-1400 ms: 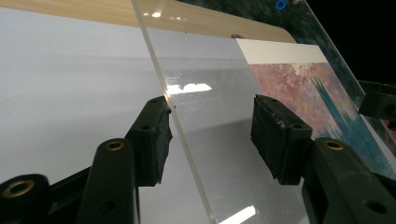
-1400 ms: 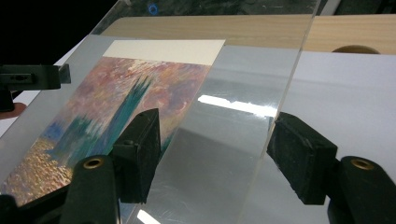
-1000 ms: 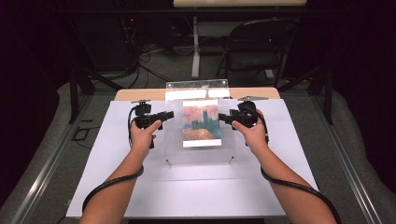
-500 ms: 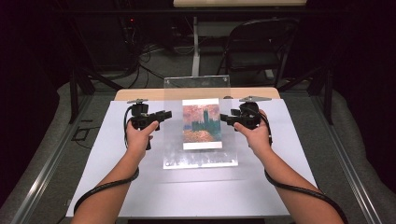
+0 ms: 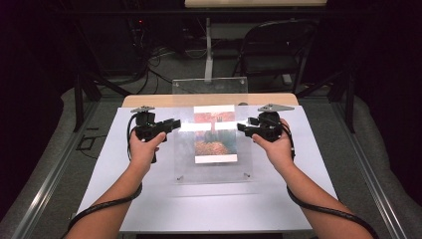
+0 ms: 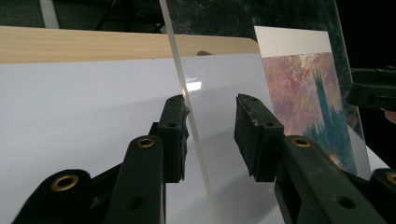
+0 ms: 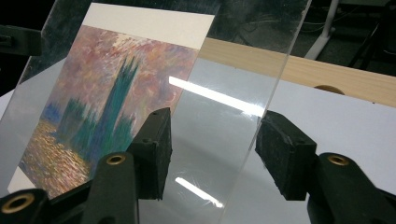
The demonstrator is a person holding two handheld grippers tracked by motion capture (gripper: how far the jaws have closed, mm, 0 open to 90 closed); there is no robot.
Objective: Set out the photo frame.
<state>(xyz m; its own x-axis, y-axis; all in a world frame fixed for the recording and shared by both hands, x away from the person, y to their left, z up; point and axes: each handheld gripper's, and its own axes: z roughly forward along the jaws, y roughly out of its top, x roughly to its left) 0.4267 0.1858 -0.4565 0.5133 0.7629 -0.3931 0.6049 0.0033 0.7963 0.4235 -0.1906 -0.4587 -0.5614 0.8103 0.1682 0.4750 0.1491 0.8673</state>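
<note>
A clear acrylic sheet [image 5: 214, 172] stands tilted, with its lower edge on the white tabletop [image 5: 209, 209]. A painted print [image 5: 215, 134] of blue-green towers under a pink sky lies against it. My left gripper [image 5: 175, 123] is at the sheet's left edge. In the left gripper view the sheet's edge [image 6: 187, 107] passes between the spread jaws of the left gripper [image 6: 210, 126] and rests against the left one. My right gripper [image 5: 241, 128] is at the right edge. There too the sheet [image 7: 219, 121] runs between the wide-open jaws of the right gripper [image 7: 212, 140], beside the print [image 7: 107, 98].
A wooden strip [image 5: 149, 101] borders the far side of the white surface. Beyond it are a folding chair [image 5: 273, 50], a stand and floor cables. Metal rails run along both sides of the table. Bare white surface lies in front of the sheet.
The sheet leans back flatter than before, and its lower edge has come a little nearer to the person. Both hands stay almost where they were.
</note>
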